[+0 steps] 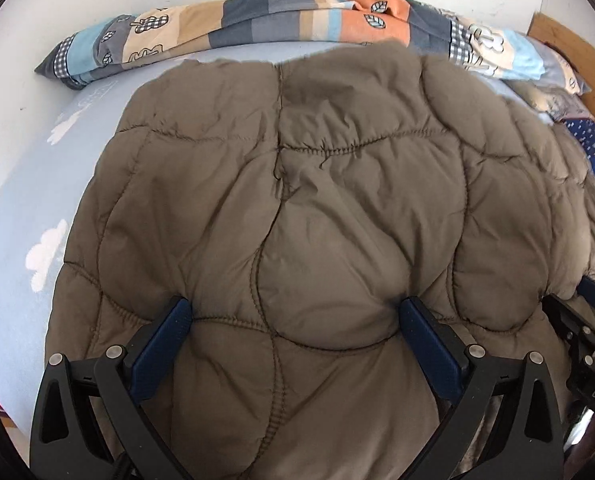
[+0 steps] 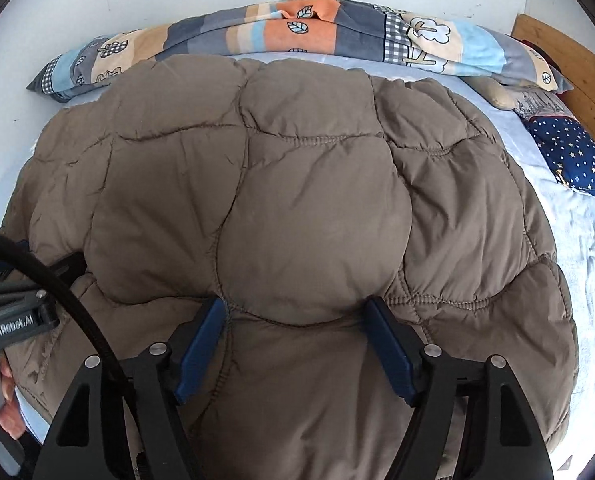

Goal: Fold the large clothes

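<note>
A large brown quilted puffer coat [image 1: 317,200] lies spread over the bed and also fills the right wrist view [image 2: 297,200]. My left gripper [image 1: 293,312] is open, its blue fingers [image 1: 169,344] pressed into the padded fabric near the coat's near edge, a bulge of fabric between them. My right gripper [image 2: 295,312] is open too, its blue fingers [image 2: 389,348] set around another bulge of the coat. The right gripper shows at the right edge of the left wrist view [image 1: 585,332]. The left gripper shows at the left edge of the right wrist view [image 2: 13,320].
The bed has a light blue sheet with white clouds [image 1: 25,208]. A rolled patchwork quilt [image 1: 257,24] lies along the white wall at the far side. A navy starred pillow [image 2: 573,156] and a wooden headboard [image 2: 569,64] are at the right.
</note>
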`<state>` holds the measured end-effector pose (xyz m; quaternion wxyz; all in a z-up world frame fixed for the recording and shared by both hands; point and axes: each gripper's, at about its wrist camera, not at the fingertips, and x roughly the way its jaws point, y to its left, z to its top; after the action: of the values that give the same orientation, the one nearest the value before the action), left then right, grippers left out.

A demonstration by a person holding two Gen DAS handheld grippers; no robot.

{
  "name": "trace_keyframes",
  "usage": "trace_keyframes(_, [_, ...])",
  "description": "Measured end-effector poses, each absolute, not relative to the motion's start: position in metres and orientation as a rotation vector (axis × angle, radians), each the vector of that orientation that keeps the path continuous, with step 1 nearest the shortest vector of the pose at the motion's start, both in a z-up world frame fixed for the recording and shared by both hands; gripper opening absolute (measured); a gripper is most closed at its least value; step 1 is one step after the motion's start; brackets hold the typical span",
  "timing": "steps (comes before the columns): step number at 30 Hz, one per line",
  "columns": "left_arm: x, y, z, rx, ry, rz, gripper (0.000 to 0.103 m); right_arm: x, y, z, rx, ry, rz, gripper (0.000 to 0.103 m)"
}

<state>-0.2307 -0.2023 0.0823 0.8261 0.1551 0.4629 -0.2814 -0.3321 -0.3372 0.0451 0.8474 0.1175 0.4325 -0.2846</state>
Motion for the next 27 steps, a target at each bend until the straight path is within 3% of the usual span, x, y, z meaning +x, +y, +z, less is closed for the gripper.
trace_keyframes(14, [-0.334,-0.119,0.121,0.194,0.815,-0.703,0.103,-0.425,-0.274,0.087,0.202,0.717,-0.600,0.079])
trace_keyframes(23, [-0.315,-0.128,0.085,0.304,0.841,-0.650,0.103,-0.440,-0.307,0.055,0.351,0.853,-0.680,0.081])
trace_keyframes(27, [-0.319,-0.126,0.081,0.310,0.816,-0.663,0.103,-0.429,-0.314,0.039,0.335,0.872,-0.663,0.090])
